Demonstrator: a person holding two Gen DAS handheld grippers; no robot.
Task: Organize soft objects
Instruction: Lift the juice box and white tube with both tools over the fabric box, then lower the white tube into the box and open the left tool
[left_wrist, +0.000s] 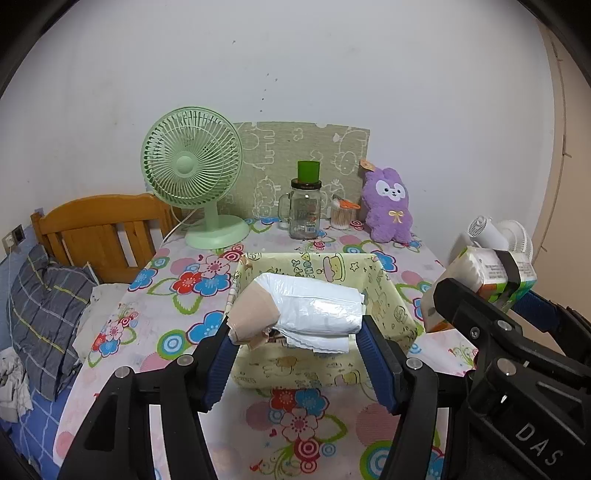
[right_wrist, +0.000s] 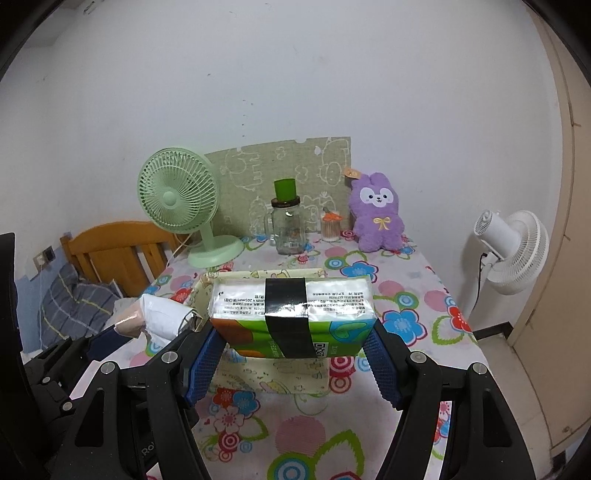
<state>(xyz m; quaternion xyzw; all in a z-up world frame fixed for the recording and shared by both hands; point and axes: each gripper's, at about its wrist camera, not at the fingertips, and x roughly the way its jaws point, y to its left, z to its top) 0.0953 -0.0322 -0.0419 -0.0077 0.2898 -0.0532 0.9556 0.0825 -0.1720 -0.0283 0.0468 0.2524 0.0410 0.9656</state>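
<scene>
The left claw (left_wrist: 295, 334) is clamped on a white plastic-wrapped soft bundle (left_wrist: 314, 310) with a beige taped end, holding it above the open top of a yellow cartoon-print fabric bin (left_wrist: 395, 306). The right claw (right_wrist: 291, 345) is clamped on a green tissue pack (right_wrist: 291, 314) banded with black tape, carried just to the right of the bin and also raised off the desk (right_wrist: 406, 387). The bin stands near the middle of the flowered desk. Beyond the bin, against the wall, a purple plush rabbit (left_wrist: 388, 206) sits upright, untouched. To the bin's far left stands a green fan (left_wrist: 195, 173).

Judging by this, the task looks partway: two soft items are gripped but neither is yet set down inside the bin, whose interior is mostly hidden, and the plush remains to be gathered.
</scene>
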